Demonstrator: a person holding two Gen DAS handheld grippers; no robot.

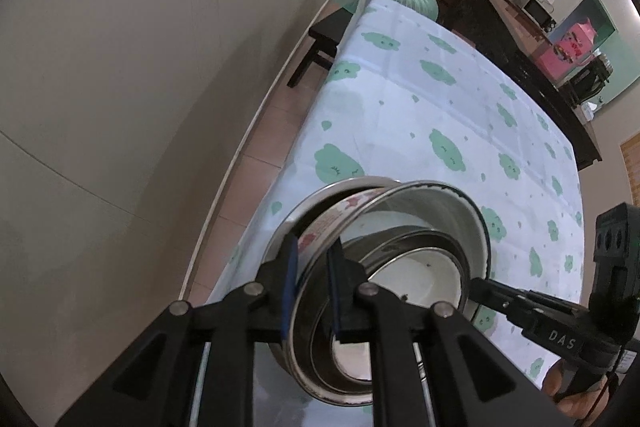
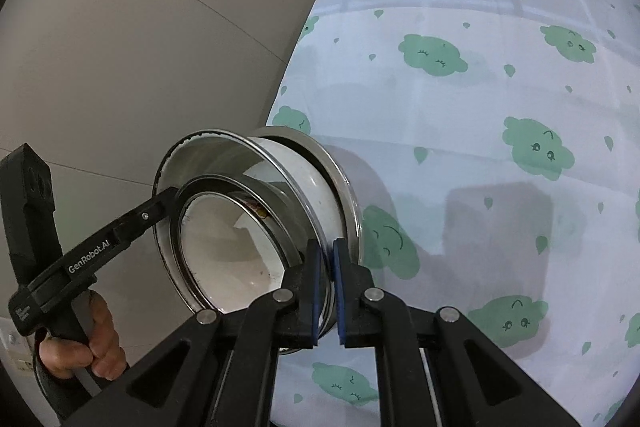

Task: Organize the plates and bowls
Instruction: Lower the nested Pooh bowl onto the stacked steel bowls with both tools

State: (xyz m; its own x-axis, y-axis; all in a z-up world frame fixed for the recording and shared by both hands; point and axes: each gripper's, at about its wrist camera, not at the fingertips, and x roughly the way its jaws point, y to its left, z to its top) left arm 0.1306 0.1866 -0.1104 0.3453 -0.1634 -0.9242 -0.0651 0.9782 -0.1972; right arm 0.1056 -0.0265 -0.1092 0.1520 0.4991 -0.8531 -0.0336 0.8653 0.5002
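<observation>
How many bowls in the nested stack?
3 visible: outer steel bowl, white bowl nested inside it, smaller bowl innermost. More may be hidden within.

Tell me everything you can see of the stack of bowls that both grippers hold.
The stack of bowls is nested enamel-like white bowls with dark metal-looking rims, a pink print on one outer wall. It is tilted above the cloud-print tablecloth. The left gripper grips one side of the rim, the right gripper the opposite side.
</observation>
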